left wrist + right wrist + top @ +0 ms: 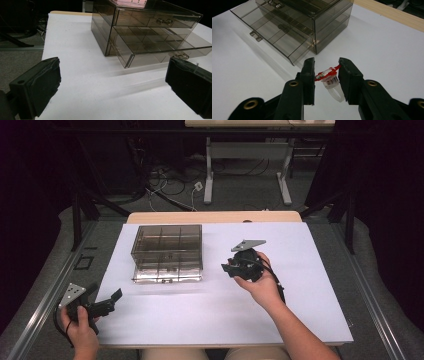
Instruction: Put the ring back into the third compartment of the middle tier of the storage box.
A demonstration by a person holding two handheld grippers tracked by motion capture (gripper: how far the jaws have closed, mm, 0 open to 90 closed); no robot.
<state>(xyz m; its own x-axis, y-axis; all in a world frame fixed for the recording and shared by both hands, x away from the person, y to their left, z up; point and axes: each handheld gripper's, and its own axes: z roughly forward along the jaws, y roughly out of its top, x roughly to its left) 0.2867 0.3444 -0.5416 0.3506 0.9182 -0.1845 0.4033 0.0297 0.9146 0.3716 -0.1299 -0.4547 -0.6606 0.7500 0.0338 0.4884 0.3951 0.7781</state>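
Observation:
A smoky clear plastic drawer box [167, 245] stands at the back left of the white tabletop [225, 315]. Its lower drawer [167, 276] is pulled out toward me and looks empty; it is also visible in the left gripper view [160, 47] and the right gripper view [274, 32]. My right gripper [229, 268] hovers just right of the box, shut on a small red-and-white toy ring [329, 75] whose clear band hangs below the jaws. My left gripper [106, 292] rests at the table's near left corner, open [113, 67] and holding nothing, facing the box [150, 22].
The table's wooden far edge [215, 216] lies behind the box. Beyond it are a second table's legs [209, 175] and loose cables on the floor [170, 185]. A metal rail [45, 290] runs along the left side.

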